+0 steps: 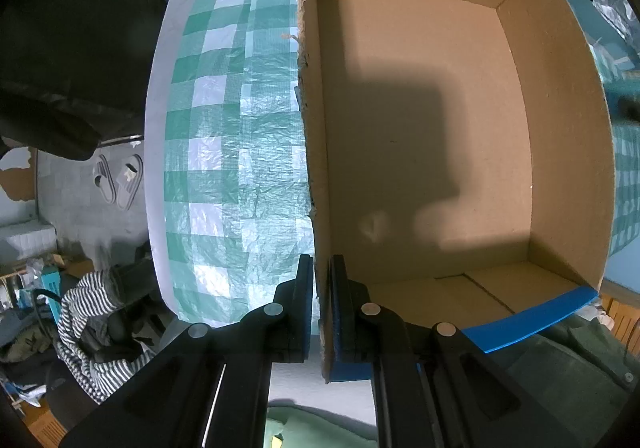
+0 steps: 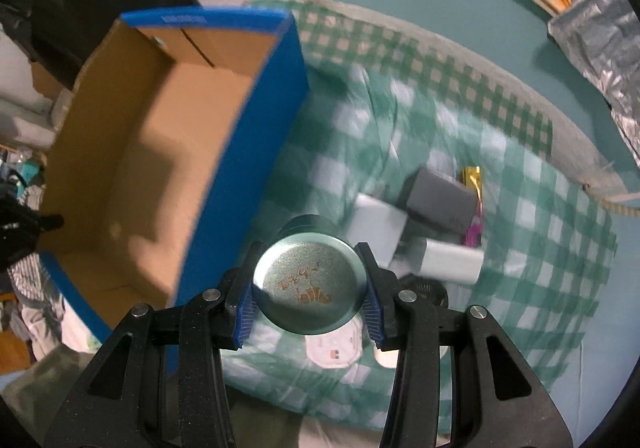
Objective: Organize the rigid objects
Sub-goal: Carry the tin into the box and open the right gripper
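In the left wrist view, the left gripper (image 1: 321, 304) at bottom centre is clamped on the near wall of the cardboard box (image 1: 568, 152), one finger outside and one inside. This likely steadies the box for loading; its floor, filling the right of the frame, is bare. The checked cloth (image 1: 236, 136) covers the desk on the left.

In the right wrist view, the right gripper (image 2: 310, 288) at lower centre is closed around a round green tin (image 2: 310, 284), held above the cloth just right of the box's blue wall, presumably bound for the box. Upper right of the tin lie a grey box (image 2: 440, 200), white boxes (image 2: 452, 260) and a gold packet (image 2: 472, 176), awaiting sorting.
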Available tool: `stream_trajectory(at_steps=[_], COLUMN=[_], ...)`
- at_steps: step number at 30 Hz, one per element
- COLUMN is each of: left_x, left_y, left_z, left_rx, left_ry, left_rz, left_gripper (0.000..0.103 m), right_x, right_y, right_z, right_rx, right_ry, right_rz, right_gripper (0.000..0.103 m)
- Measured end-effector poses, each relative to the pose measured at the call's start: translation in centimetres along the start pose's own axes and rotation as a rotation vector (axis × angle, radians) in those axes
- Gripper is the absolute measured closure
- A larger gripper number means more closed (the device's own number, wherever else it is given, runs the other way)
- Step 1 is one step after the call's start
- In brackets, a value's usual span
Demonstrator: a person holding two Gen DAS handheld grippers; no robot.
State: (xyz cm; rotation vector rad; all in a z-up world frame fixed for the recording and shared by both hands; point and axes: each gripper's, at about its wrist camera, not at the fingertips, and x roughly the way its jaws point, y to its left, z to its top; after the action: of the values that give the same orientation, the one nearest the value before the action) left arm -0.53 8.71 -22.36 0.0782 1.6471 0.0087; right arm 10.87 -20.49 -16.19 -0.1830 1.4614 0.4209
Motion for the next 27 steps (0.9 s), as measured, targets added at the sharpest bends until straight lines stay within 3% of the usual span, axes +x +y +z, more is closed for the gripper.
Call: stream_trajectory(at_steps=[12, 27], left_x=[-0.2, -0.1], left_y=[-0.2, -0.2], left_z=[0.1, 0.1], left_rx=[0.018, 0.028], left_ry=[0.001, 0.010], left_rz=[0.007, 0.009], left_gripper=[0.095, 0.095], right_x=[-3.4, -0.8], right_y=[3.9, 8.1], right_z=[3.8, 6.2], right_rx=[-0.094, -0.194], right_ry=[-0.079, -0.039], right_rz=[0.029, 0.052], right_gripper=[0.059, 0.059])
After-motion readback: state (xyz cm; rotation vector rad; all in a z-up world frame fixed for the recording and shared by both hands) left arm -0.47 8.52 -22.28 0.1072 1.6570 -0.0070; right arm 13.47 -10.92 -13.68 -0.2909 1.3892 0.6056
